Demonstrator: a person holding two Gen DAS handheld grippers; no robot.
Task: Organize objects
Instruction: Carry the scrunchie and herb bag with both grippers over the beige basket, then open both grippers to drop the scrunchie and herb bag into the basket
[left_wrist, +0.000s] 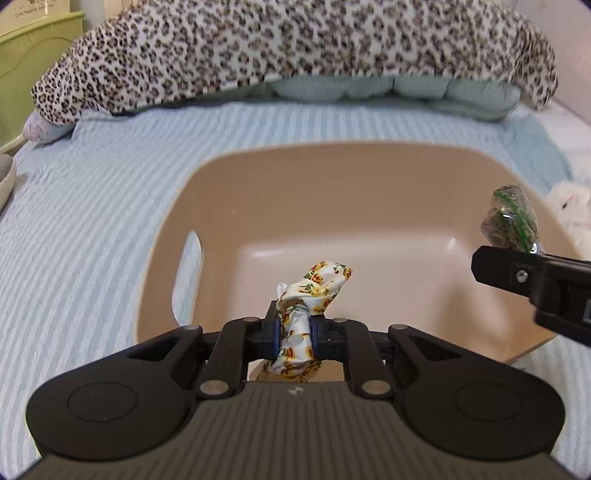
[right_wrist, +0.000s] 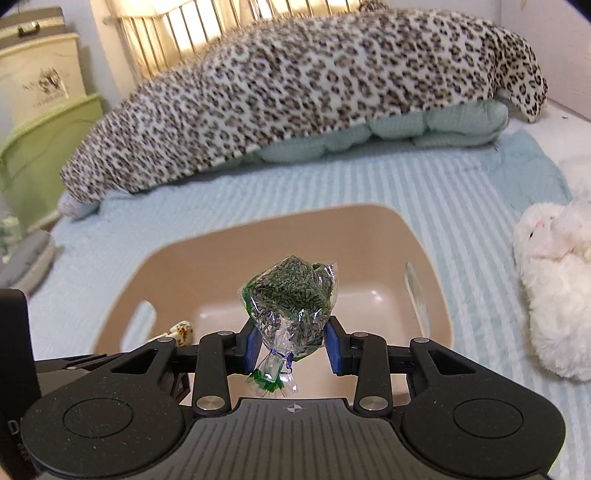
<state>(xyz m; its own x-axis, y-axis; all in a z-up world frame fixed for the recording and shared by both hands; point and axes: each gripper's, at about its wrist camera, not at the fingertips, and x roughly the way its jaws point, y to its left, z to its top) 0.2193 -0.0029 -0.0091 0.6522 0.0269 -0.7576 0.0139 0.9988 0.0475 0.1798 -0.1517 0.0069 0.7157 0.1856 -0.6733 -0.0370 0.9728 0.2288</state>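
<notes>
A tan plastic basket (left_wrist: 354, 173) with cut-out handles sits on the striped bed; it also shows in the right wrist view (right_wrist: 295, 229). My left gripper (left_wrist: 294, 338) is shut on a white floral scrunchie (left_wrist: 314, 288) and holds it over the basket's near side. My right gripper (right_wrist: 291, 347) is shut on a clear cellophane bag of green pellets (right_wrist: 290, 295), held above the basket. In the left wrist view the right gripper (left_wrist: 532, 277) reaches in from the right with the bag (left_wrist: 511, 218) at the basket's right rim. The scrunchie (right_wrist: 183, 330) peeks in at the left of the right wrist view.
A leopard-print blanket (right_wrist: 314, 85) lies over a pale green quilt (right_wrist: 424, 129) at the back of the bed. A white plush toy (right_wrist: 554, 288) lies right of the basket. A green cabinet (right_wrist: 40, 147) stands at the left beyond the bed edge.
</notes>
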